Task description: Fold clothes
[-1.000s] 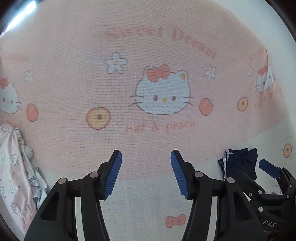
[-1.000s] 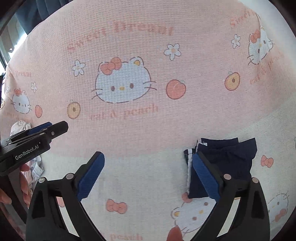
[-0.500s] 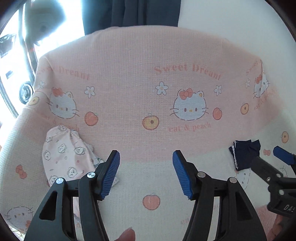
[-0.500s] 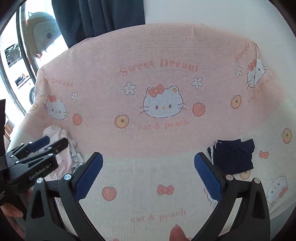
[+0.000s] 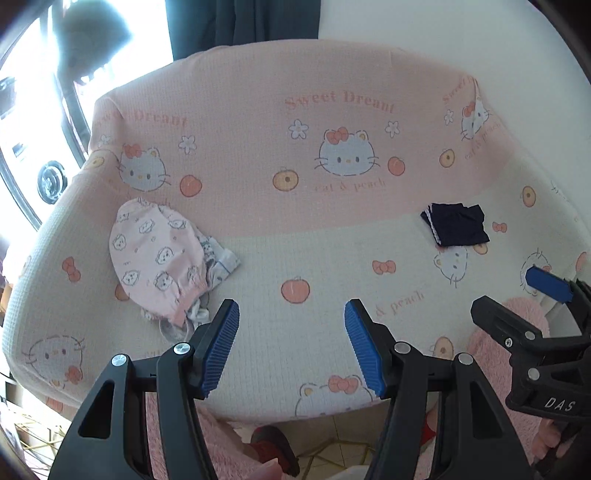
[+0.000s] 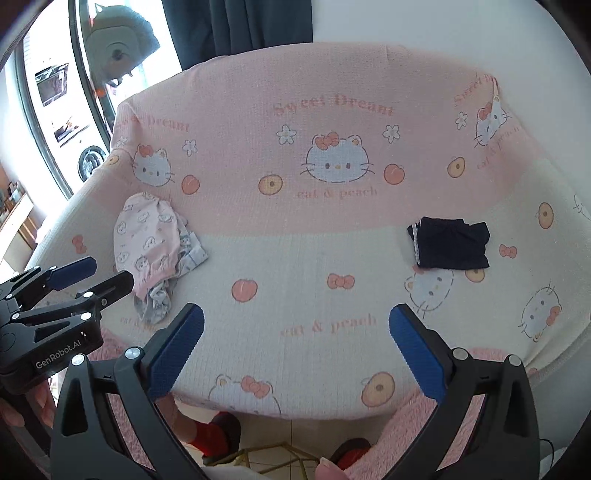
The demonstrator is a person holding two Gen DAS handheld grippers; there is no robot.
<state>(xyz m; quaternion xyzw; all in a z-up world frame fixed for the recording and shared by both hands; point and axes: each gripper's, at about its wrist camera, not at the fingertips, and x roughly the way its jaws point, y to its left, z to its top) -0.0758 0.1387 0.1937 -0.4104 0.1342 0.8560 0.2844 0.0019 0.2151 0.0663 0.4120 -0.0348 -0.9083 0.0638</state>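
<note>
Nearest to the cameras, the left hand-held gripper (image 5: 290, 345) has its black fingers with blue ribbed pads spread wide, and nothing is between them. The right hand-held gripper (image 6: 295, 349) is also spread wide and empty. Both hang above the front edge of a sofa under a pink and cream waffle-knit cover printed with cats and peaches (image 6: 295, 332). Below this edge there are pink fluffy trouser legs (image 5: 498, 350) and red socks in dark slippers (image 6: 212, 432) on a pale tiled floor (image 6: 280, 456). Further on the cream seat, at the left side, lies a crumpled pile of pink bear-print clothes with a grey piece under it (image 5: 159, 254). At the right side of the seat, well apart from the pile, lies a small folded dark navy garment with a white edge (image 6: 448, 243), close to the pink backrest. Behind the sofa hangs a dark curtain (image 6: 236, 26), beside a white wall (image 5: 424, 33).
</note>
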